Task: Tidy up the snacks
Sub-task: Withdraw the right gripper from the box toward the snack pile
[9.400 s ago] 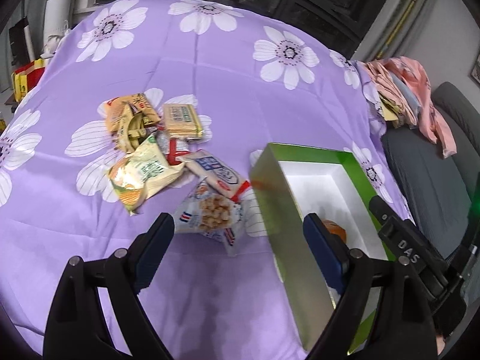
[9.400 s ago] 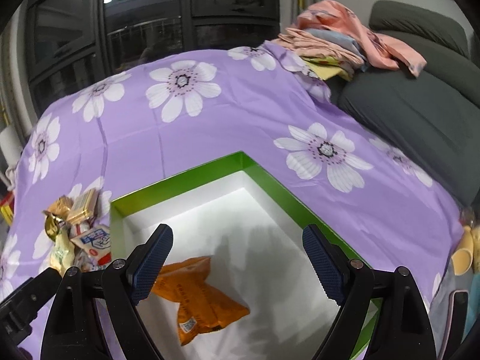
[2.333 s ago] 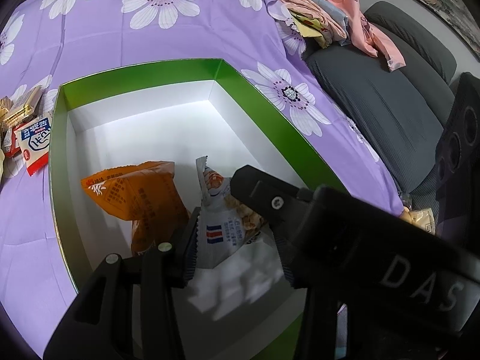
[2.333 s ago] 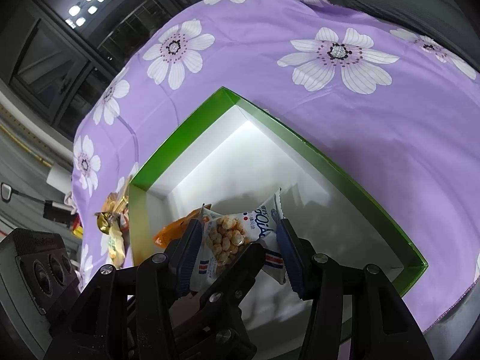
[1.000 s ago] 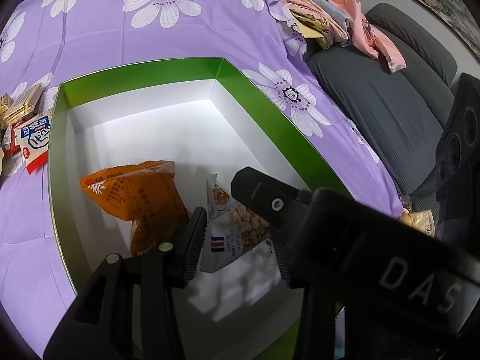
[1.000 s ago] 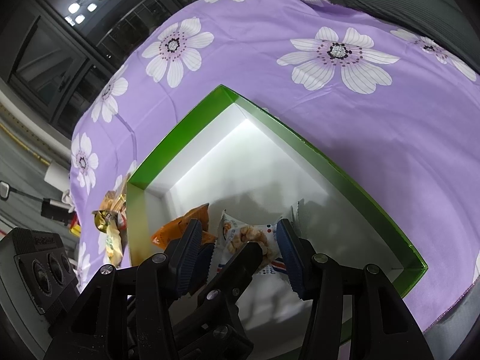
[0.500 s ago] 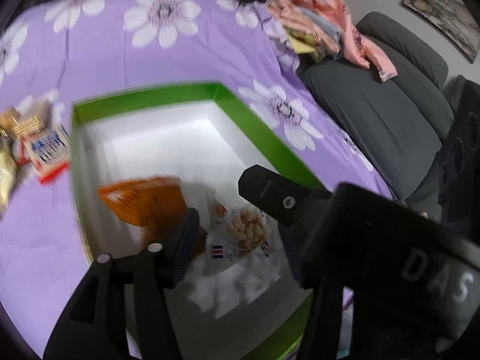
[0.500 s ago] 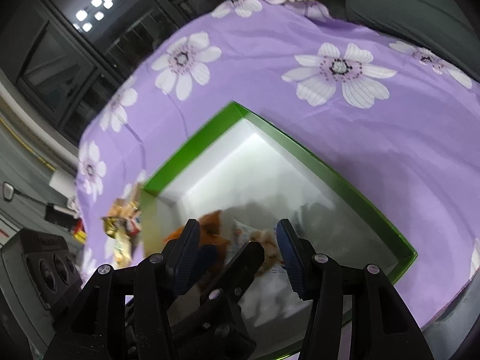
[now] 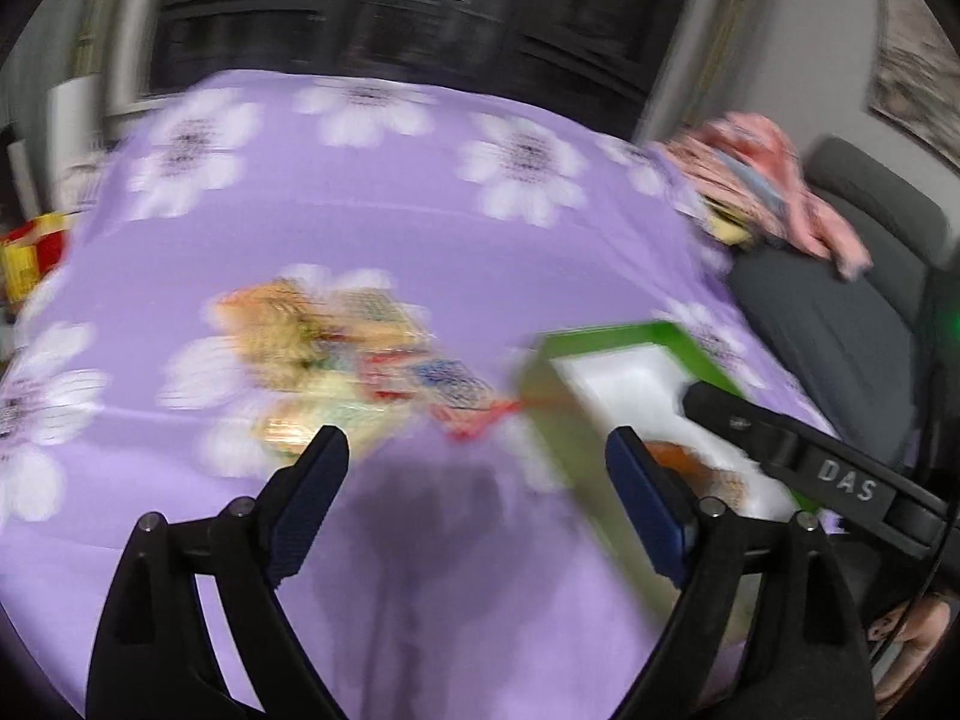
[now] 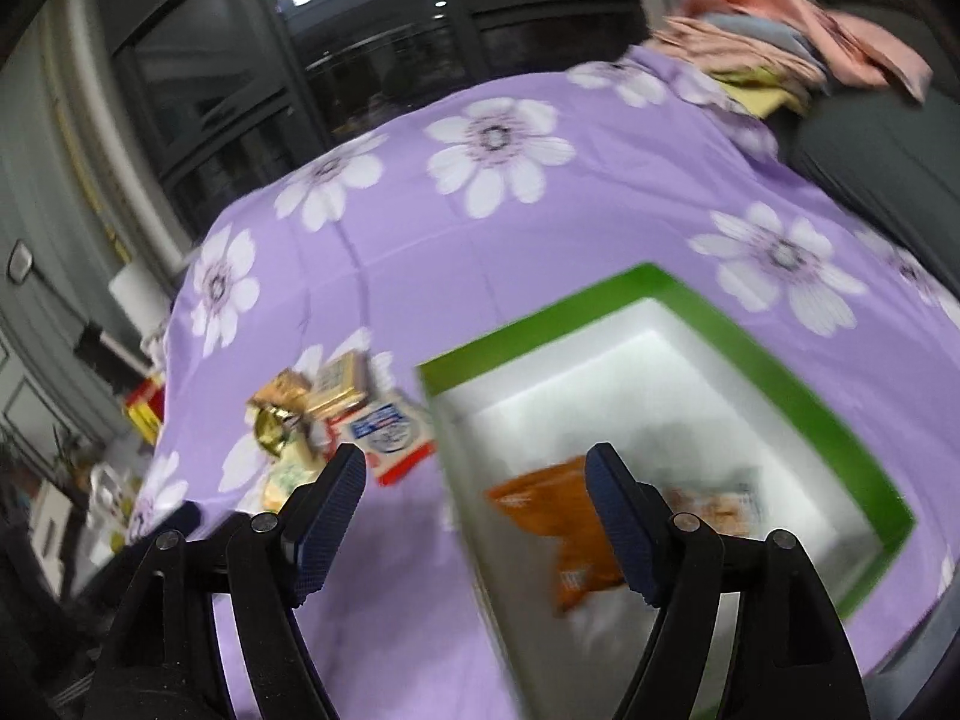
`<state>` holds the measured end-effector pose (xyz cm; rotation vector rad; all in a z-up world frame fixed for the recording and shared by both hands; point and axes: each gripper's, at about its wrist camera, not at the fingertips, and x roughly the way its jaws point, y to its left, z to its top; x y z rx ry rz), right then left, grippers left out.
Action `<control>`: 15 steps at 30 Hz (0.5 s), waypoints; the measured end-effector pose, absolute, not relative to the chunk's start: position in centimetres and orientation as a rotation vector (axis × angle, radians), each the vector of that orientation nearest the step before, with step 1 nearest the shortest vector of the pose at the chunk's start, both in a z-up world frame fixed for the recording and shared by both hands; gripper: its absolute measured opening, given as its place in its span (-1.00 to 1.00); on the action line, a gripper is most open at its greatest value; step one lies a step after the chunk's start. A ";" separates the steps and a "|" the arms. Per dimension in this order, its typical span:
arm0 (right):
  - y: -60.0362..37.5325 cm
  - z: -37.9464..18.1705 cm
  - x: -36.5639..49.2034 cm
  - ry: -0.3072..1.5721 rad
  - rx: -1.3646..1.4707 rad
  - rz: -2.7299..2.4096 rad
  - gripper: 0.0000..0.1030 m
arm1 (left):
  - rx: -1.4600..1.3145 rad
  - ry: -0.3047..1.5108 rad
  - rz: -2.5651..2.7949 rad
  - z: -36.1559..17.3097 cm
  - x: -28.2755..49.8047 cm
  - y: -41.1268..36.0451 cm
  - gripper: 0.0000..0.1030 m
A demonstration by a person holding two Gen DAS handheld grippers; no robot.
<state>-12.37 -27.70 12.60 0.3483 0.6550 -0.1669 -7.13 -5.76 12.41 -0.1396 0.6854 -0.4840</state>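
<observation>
Now both grippers stand with their jaws apart and nothing between the pads, each having just been opening. The left gripper (image 9: 477,465) hangs over bare purple flower-printed cloth (image 9: 372,222), just left of the green-walled, white-lined rectangular box (image 10: 774,372). The right gripper (image 10: 477,486) straddles the box's near left wall, one finger over the cloth, the other over the white floor.

Inside the box, toward its near end, lies an orange foil snack bag (image 10: 558,516), and just right of it a pale packet printed with round puffs (image 10: 717,501) (too blurred to read). Both rest on the floor of the box, touched by neither gripper.

Left of the box, on the cloth, sits the loose heap of remaining snack packets (image 9: 336,360): a white-and-blue packet with a red edge (image 10: 390,432) lies nearest the box wall, with gold and yellow wrappers beyond it. The left view is heavily smeared, so the heap's single items cannot be told apart there.

Beyond the box's far right corner, folded pink clothes (image 10: 792,30) lie on a dark grey sofa (image 9: 852,324).
</observation>
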 end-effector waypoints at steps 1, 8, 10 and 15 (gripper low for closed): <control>-26.1 12.3 -11.7 0.659 0.326 -0.174 0.48 | -0.138 0.676 -0.433 12.1 -6.6 -3.7 0.74; -18.6 8.8 -8.7 0.750 0.216 -0.080 0.48 | -0.270 0.663 -0.190 8.2 -5.3 6.2 0.73; -17.5 7.7 -8.1 0.795 0.231 -0.024 0.48 | -0.250 0.707 -0.082 7.6 -4.9 7.1 0.71; -16.8 6.2 -6.1 0.892 0.279 0.033 0.48 | -0.305 0.776 -0.068 6.7 -4.1 8.7 0.71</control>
